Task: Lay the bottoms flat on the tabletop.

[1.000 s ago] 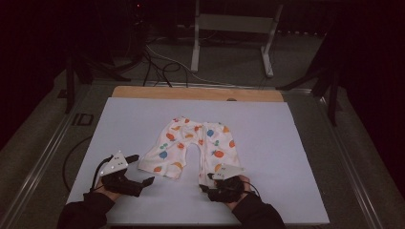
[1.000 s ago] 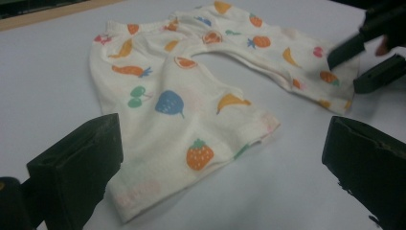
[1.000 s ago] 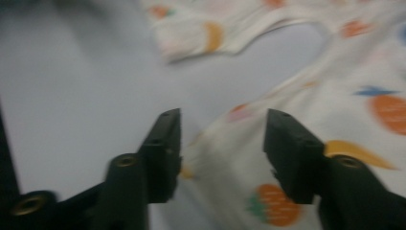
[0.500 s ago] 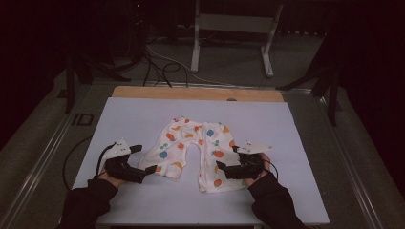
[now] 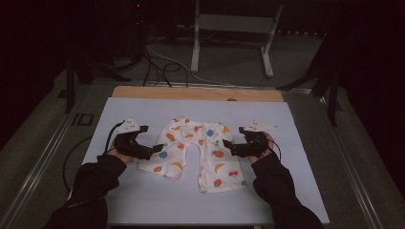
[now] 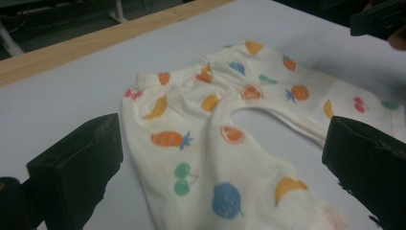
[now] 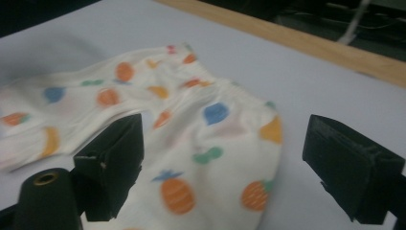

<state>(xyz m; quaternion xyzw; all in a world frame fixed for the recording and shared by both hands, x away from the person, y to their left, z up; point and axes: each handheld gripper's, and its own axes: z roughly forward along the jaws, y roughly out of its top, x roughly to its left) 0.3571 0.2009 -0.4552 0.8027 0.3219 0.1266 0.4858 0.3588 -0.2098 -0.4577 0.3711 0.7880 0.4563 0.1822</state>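
White baby pants [image 5: 200, 148] printed with coloured fruit lie flat on the pale table sheet [image 5: 296, 191], waistband far, legs toward me. My left gripper [image 5: 155, 149] is at the pants' left edge, jaws wide open. In the left gripper view the pants [image 6: 210, 143] lie ahead of the left gripper [image 6: 220, 163], unpressed. My right gripper [image 5: 227, 147] is at the right edge and open. Its jaws have just been opening. In the right gripper view the waist corner of the pants [image 7: 210, 134] lies between and ahead of the right gripper [image 7: 232, 163], not gripped.
A wooden strip [image 5: 196, 93] runs along the table's far edge. Beyond it stand a metal frame [image 5: 234, 24] and cables [image 5: 157, 62] on the floor. A metal rail [image 5: 43, 162] borders the table on the left.
Both hands moved from the leg hems near me up the table to the pants' sides. The right gripper let go of the right leg hem and its jaws now stand wide.
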